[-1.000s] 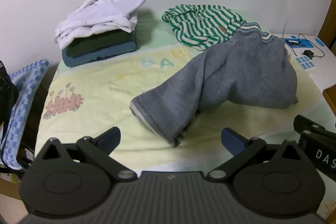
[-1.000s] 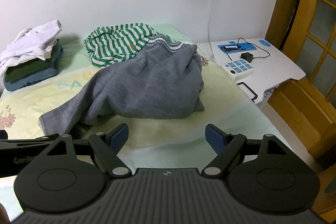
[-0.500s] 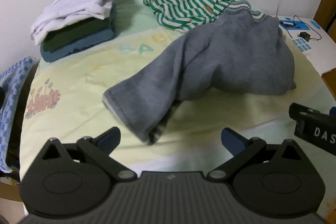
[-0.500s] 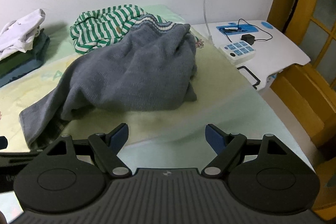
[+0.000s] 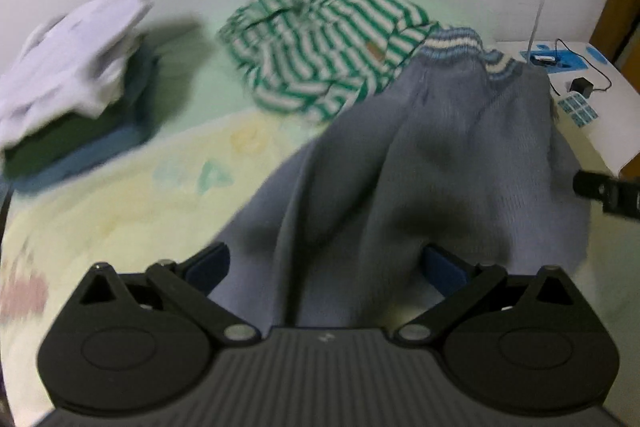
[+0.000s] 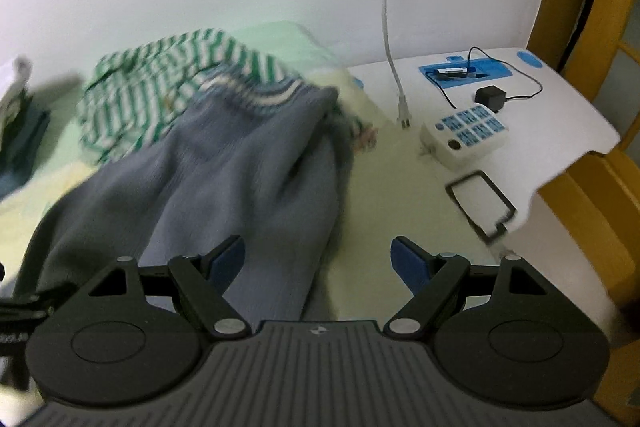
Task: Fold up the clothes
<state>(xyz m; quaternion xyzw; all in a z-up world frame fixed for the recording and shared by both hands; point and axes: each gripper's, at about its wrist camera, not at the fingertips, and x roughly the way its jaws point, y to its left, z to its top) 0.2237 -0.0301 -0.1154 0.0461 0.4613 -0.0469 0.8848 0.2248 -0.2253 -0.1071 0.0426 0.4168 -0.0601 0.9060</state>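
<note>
A crumpled grey knit sweater (image 5: 420, 163) with a striped collar lies on the pale yellow-green bed sheet (image 5: 120, 195). Its near edge runs between the wide-apart blue-padded fingers of my left gripper (image 5: 326, 267), which is open. The same grey sweater (image 6: 224, 179) fills the left of the right wrist view, and my right gripper (image 6: 318, 259) is open above its right edge, left finger over the cloth. A green-and-white striped garment (image 5: 320, 43) lies bunched behind the sweater. Both views are motion-blurred.
A folded pile with a white garment (image 5: 76, 47) on dark folded clothes sits at the back left. A white side table (image 6: 560, 115) to the right carries a charger, cables and a blue-buttoned device (image 6: 468, 135). A white wall stands behind, with wooden furniture (image 6: 592, 27) at right.
Both grippers have moved forward and down toward the grey sweater, which now reaches between their fingers. Both stay open. The clothes have not shifted.
</note>
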